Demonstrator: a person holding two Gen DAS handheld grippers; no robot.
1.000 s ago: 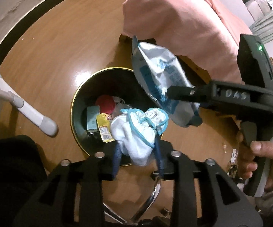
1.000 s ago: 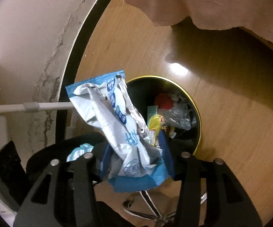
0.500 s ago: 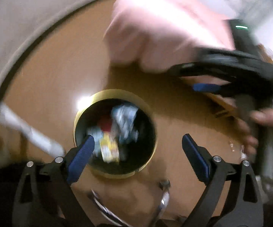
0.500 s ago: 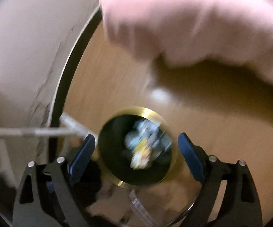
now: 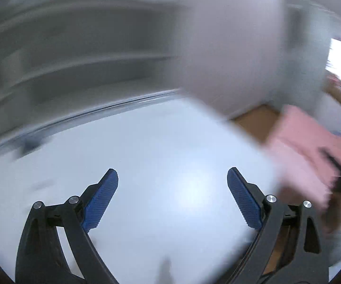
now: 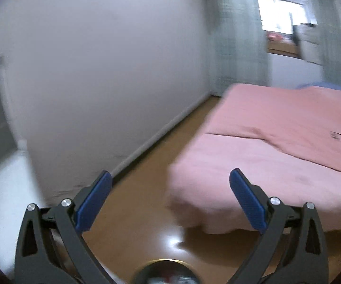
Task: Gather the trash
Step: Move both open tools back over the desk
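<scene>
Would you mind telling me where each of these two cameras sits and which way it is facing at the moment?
Left wrist: sits on the left gripper, looking forward over a blurred glossy white surface toward a grey wall; its two blue-padded fingers stand wide with nothing between them.
Right wrist: sits on the right gripper, facing along the wooden floor and white wall; its jaws are opening, nothing between them; the gold-rimmed black bin peeks in at the bottom edge.
Shared: the pink bed cover.

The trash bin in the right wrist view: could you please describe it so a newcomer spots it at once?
Start at the pink bed, then drop to the wooden floor beside it. The trash bin sits at the bottom edge: a dark round opening with a gold rim, the only round thing there.
</scene>
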